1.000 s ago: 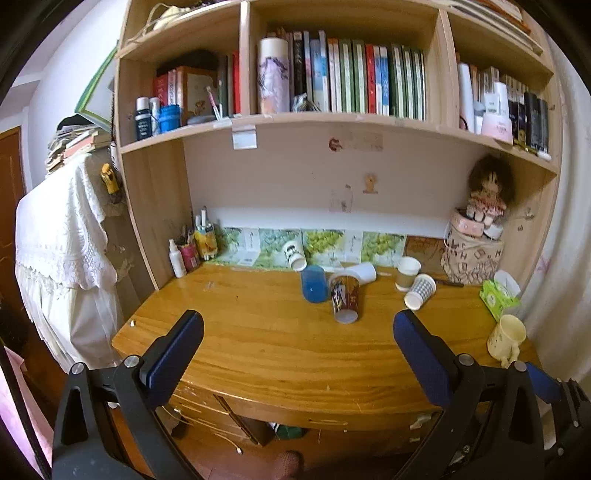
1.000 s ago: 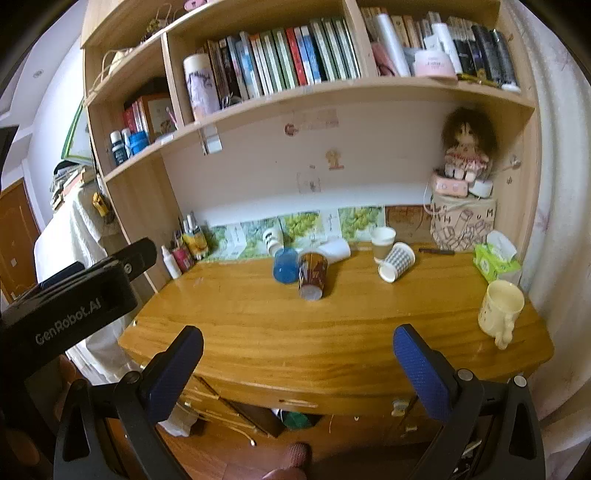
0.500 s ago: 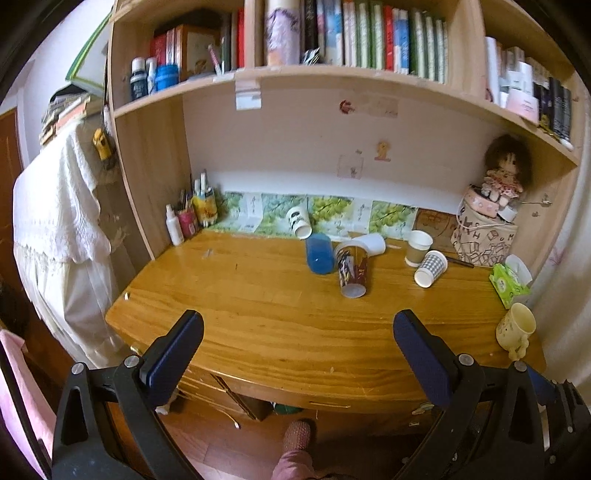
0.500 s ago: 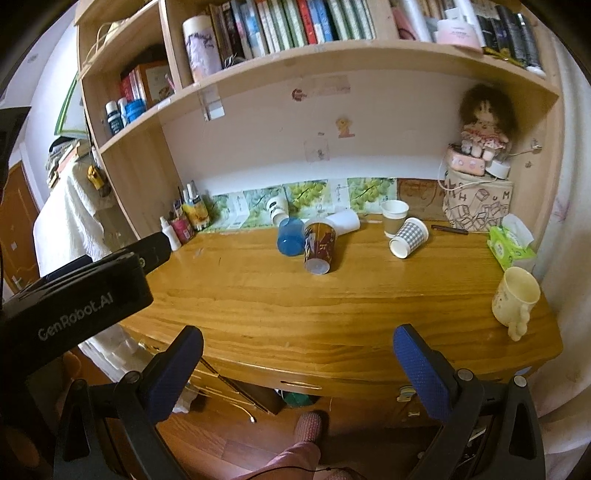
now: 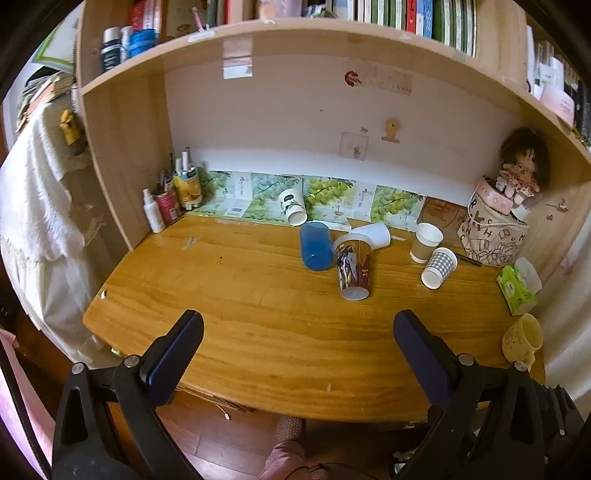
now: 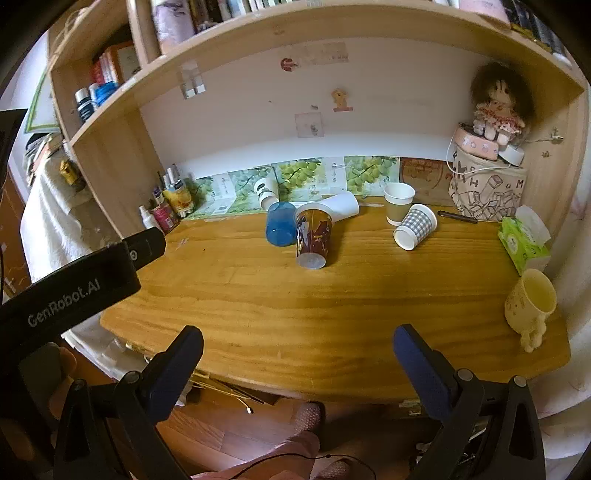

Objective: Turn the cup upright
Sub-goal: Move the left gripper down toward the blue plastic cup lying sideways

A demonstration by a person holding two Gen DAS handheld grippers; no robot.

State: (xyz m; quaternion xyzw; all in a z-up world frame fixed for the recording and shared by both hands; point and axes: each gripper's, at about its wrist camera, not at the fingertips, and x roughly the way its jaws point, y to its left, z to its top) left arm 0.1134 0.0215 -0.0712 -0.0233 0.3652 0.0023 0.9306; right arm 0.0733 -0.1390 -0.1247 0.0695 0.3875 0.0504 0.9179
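Observation:
Several cups lie on their sides at the back of the wooden desk (image 5: 258,314): a dark printed cup (image 5: 352,267) (image 6: 313,236), a blue cup (image 5: 316,245) (image 6: 279,227), a plain white cup (image 5: 373,234) (image 6: 343,205), a white printed cup (image 5: 293,206) (image 6: 266,192) and a checked cup (image 5: 439,262) (image 6: 415,226). A brown paper cup (image 5: 426,242) (image 6: 398,198) stands upright. My left gripper (image 5: 297,343) and right gripper (image 6: 297,354) are open, empty, at the desk's front edge. The left gripper's body (image 6: 74,288) shows in the right wrist view.
A yellow mug (image 5: 522,338) (image 6: 530,302) stands at the front right corner. A green tissue box (image 6: 524,240), a fabric box with a doll (image 6: 487,192) and bottles at the back left (image 5: 166,203) line the desk. A shelf (image 5: 332,33) overhangs the back.
Both grippers have moved forward and lower toward the desk; the cups appear larger and nearer. Nothing on the desk has moved.

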